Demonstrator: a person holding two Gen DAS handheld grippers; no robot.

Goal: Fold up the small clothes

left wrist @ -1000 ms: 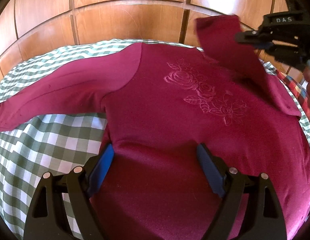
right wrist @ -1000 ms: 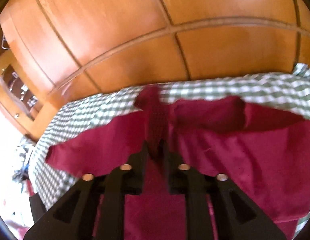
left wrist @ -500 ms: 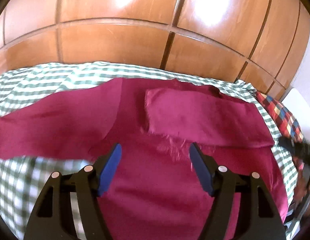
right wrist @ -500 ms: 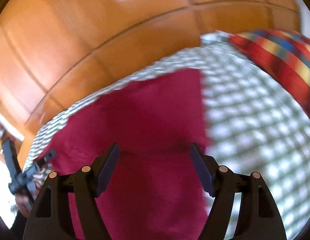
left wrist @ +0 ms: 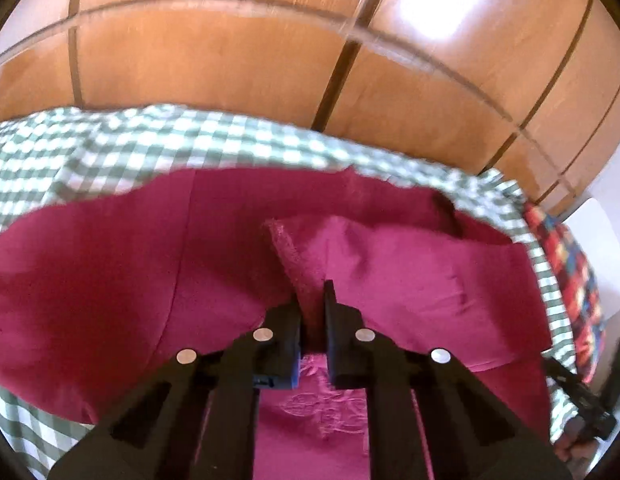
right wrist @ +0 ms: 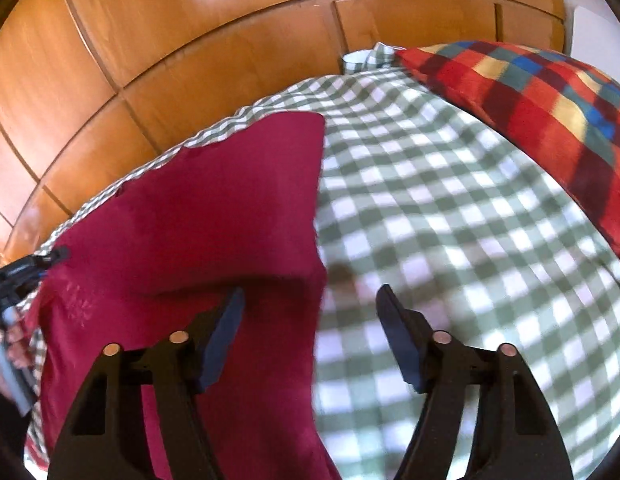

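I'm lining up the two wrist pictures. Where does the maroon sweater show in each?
Left wrist: maroon sweater fills the lower middle, its sleeve cuff pinched in the left gripper.
Right wrist: sweater fills the left half.
Shared landmark: green checked cloth.

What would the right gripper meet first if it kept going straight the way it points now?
Probably the side edge of the maroon top on the checked sheet; the closing right gripper, nothing between its jaws, straddles it. Depth is unclear.

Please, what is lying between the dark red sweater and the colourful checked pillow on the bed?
Only bare green-and-white checked bedcover lies between the dark red sweater and the colourful checked pillow; nothing rests on that stretch. The right wrist view shows it best.
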